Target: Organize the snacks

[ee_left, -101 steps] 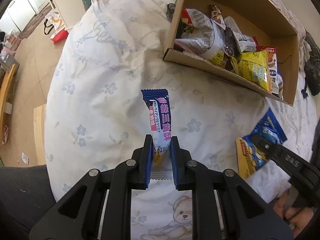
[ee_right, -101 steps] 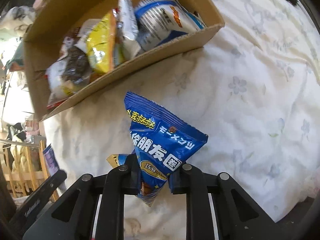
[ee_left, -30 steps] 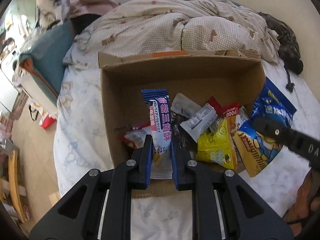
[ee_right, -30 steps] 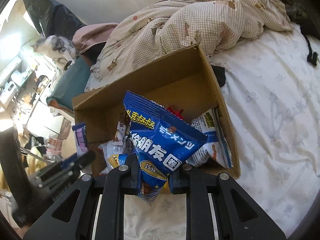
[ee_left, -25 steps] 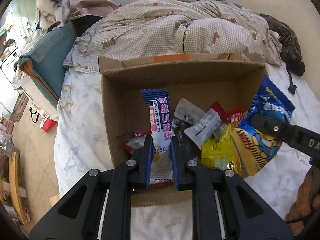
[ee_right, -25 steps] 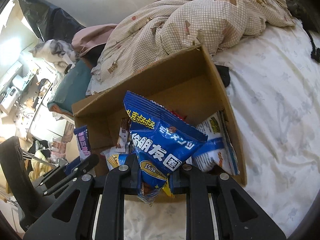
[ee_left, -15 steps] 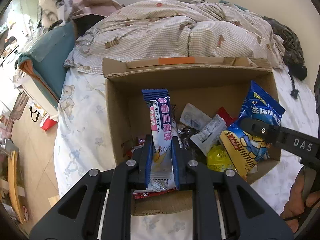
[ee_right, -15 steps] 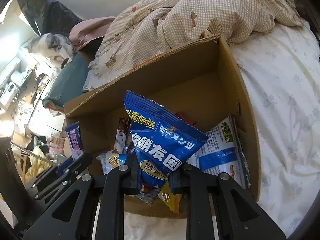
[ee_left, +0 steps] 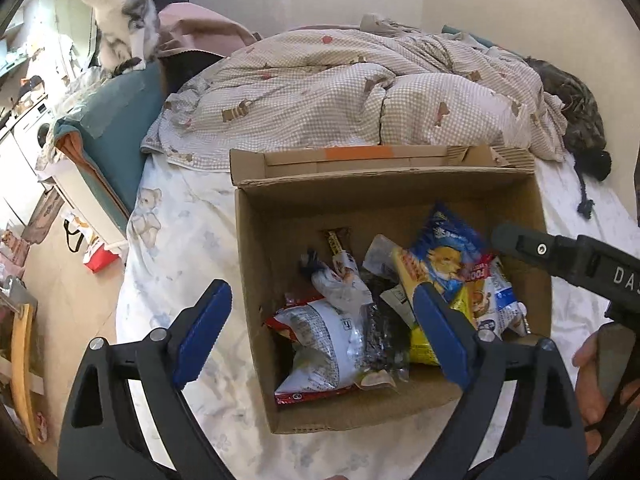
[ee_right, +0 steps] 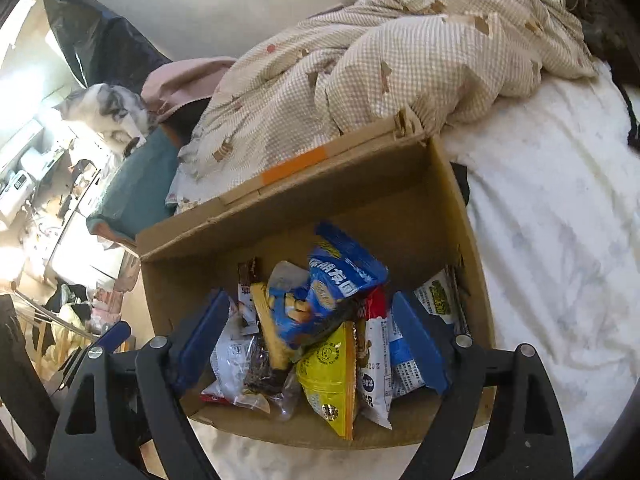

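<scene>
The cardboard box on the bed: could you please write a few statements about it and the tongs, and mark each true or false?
1. The cardboard box holds several snack packets. True.
2. The blue snack bag lies on the bed sheet outside the box. False: it lies in the box, on top of the other packets.
3. The left tongs clamp a snack bar. False: they are opening, with nothing gripped.
4. The right tongs stand wide apart above the box. True.
5. A cat sits at the bed's head end. True.
</scene>
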The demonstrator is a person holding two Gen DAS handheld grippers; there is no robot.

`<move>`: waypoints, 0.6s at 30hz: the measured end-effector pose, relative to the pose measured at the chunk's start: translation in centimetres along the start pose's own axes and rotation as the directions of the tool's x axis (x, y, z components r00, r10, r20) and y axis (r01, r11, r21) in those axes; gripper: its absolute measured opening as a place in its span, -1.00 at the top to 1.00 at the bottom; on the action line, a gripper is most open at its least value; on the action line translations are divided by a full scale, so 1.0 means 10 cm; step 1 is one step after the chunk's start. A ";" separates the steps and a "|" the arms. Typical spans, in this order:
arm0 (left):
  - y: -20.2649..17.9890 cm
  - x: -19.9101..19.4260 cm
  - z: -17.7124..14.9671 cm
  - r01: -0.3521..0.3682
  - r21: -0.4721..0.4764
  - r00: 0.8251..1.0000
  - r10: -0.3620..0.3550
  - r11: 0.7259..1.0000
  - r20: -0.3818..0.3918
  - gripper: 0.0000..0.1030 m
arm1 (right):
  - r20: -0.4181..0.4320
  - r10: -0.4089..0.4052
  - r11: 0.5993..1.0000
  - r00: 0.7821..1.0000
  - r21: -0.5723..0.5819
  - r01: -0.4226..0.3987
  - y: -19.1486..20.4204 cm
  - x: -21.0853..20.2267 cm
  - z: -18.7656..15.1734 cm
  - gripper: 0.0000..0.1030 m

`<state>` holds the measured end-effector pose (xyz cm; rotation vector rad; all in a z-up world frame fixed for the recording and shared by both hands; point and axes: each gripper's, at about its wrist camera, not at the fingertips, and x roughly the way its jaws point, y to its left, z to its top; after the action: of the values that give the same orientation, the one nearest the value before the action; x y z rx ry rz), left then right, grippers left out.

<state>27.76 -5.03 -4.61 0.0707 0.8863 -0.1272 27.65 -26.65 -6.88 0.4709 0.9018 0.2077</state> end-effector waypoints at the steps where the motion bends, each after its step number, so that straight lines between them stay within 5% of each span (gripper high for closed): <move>1: 0.01 -0.02 -0.01 0.002 -0.003 1.000 -0.002 1.000 0.004 -0.75 | 0.004 -0.004 1.000 1.000 -0.006 0.004 0.02 -0.03 0.00 -0.72; 7: 0.07 -0.32 -0.04 -0.054 -0.046 0.995 0.058 0.997 0.086 -0.76 | 0.068 -0.042 0.998 0.997 -0.043 0.045 0.10 -0.33 -0.05 -0.98; 11: 0.15 -0.55 -0.06 -0.025 -0.087 0.991 0.037 0.996 0.128 -0.99 | 0.094 -0.029 0.999 0.995 -0.039 0.033 0.11 -0.55 -0.11 -1.00; 18: 0.22 -0.90 -0.20 -0.046 -0.091 0.980 0.062 0.995 0.189 -0.99 | 0.184 -0.082 0.991 0.980 -0.092 0.100 0.16 -0.94 -0.35 -1.00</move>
<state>20.90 -1.89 1.13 0.0020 0.6958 -0.0442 19.15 -27.61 -1.33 0.3480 0.7305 0.1237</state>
